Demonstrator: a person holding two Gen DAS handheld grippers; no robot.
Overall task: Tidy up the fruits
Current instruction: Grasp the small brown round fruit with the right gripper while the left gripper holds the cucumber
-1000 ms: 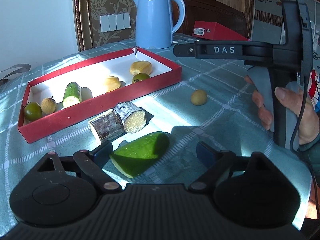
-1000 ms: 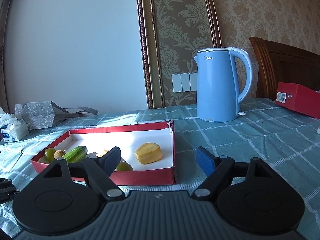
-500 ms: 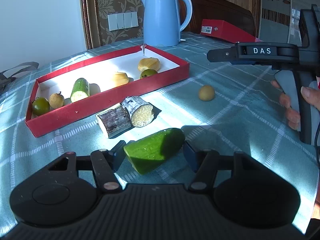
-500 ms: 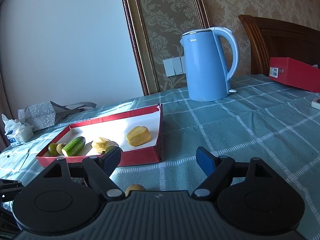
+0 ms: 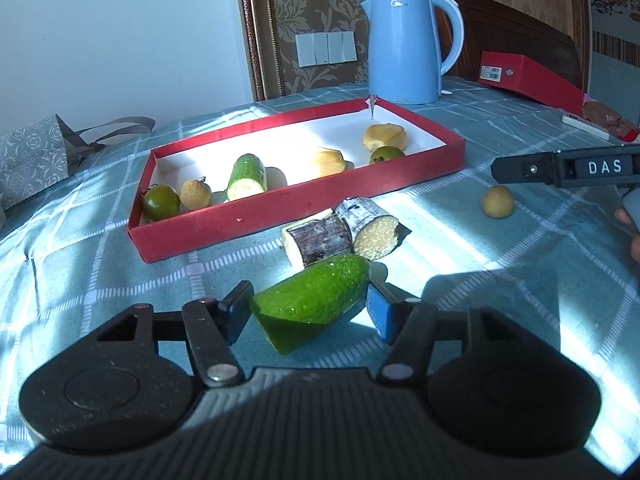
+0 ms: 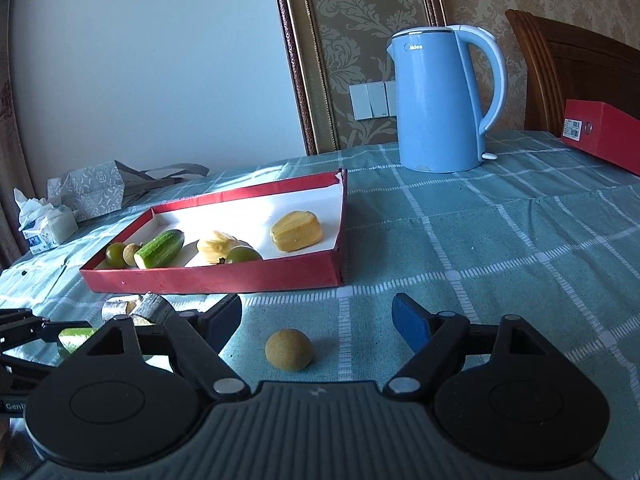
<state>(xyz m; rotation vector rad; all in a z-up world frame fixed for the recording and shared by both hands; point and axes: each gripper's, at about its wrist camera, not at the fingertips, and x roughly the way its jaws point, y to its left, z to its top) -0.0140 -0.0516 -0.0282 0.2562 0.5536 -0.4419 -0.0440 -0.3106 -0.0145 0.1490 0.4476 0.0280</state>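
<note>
Now clamped between the left gripper's (image 5: 308,312) blue pads: a cut green cucumber piece (image 5: 310,302), long axis tilted, rounded end toward two o'clock, over the teal checked tablecloth (image 5: 500,288). Right gripper (image 6: 318,322) agape around a small tan round fruit (image 6: 289,349). Behind, a red shallow cardboard tray (image 5: 280,216); patterned wallpaper (image 6: 360,20) beyond.

Both low and close over the table (image 5: 500,288), facing the wall; both showing the red tray (image 5: 304,204) (image 6: 224,280).

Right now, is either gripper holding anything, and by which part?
Left gripper clamps the green cucumber half across its sides; right gripper holds nothing.
</note>
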